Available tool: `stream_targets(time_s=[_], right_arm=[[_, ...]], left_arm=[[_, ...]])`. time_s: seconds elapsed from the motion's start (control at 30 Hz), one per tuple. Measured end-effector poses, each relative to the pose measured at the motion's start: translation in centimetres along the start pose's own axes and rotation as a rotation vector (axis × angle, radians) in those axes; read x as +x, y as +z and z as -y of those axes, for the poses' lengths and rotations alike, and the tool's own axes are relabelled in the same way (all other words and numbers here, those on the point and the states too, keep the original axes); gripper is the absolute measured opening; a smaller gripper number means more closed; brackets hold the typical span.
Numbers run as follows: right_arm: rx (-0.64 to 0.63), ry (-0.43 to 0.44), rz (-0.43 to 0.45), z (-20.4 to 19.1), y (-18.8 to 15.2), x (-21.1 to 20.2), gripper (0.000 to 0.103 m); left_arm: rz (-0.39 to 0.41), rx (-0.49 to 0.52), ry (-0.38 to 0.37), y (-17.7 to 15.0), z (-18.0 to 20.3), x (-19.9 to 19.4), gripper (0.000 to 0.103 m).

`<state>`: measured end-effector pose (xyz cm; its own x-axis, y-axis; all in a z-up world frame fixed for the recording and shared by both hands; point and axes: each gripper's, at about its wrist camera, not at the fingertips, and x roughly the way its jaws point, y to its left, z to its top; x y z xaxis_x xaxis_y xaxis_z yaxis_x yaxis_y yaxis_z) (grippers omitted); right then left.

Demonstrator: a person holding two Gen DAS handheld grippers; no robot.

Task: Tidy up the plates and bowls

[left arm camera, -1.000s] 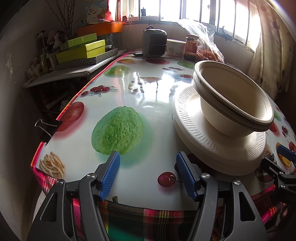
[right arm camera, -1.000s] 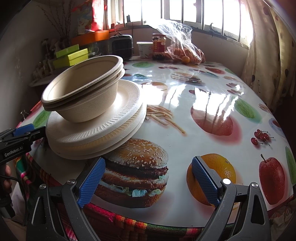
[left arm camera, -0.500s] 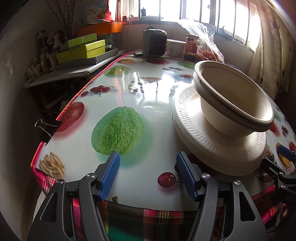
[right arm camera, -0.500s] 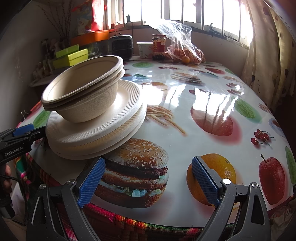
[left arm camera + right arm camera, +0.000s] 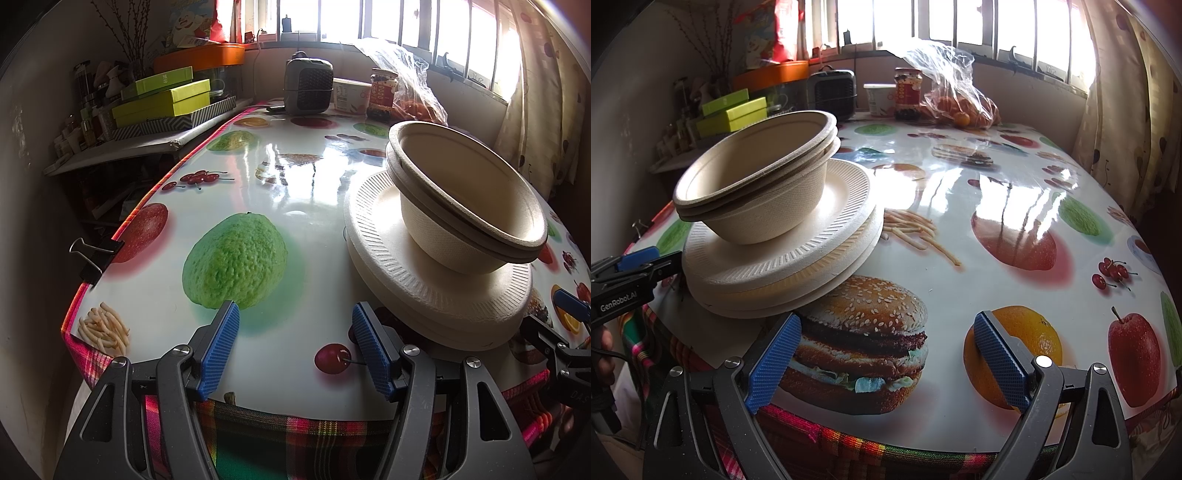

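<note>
Nested beige paper bowls (image 5: 465,199) (image 5: 757,184) sit tilted on a stack of white paper plates (image 5: 424,291) (image 5: 783,266) near the table's front edge. My left gripper (image 5: 295,347) stands open over the front edge, left of the stack, with nothing between its blue pads. My right gripper (image 5: 886,362) is open too, right of the stack, above a printed burger. Each gripper shows at the other view's edge: the right gripper (image 5: 565,332), the left gripper (image 5: 631,273).
A fruit-print oilcloth covers the table (image 5: 288,192) (image 5: 1015,206). At the far end stand a small grey heater (image 5: 308,86), a jar (image 5: 908,94), a white tub (image 5: 881,98) and a plastic bag of oranges (image 5: 960,99). Green boxes (image 5: 162,98) lie on a left shelf. A binder clip (image 5: 96,254) grips the cloth's left edge.
</note>
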<state>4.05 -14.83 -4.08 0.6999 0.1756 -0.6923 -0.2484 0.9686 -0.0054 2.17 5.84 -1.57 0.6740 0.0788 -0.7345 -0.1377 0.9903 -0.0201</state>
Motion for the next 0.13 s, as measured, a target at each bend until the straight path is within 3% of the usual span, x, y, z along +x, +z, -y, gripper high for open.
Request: stream_targets(time_s=[0.13], right_arm=[[0.000,0.000,0.000,0.00,0.01,0.01,0.095]], left_arm=[[0.000,0.000,0.000,-0.02,0.00,0.00,0.065]])
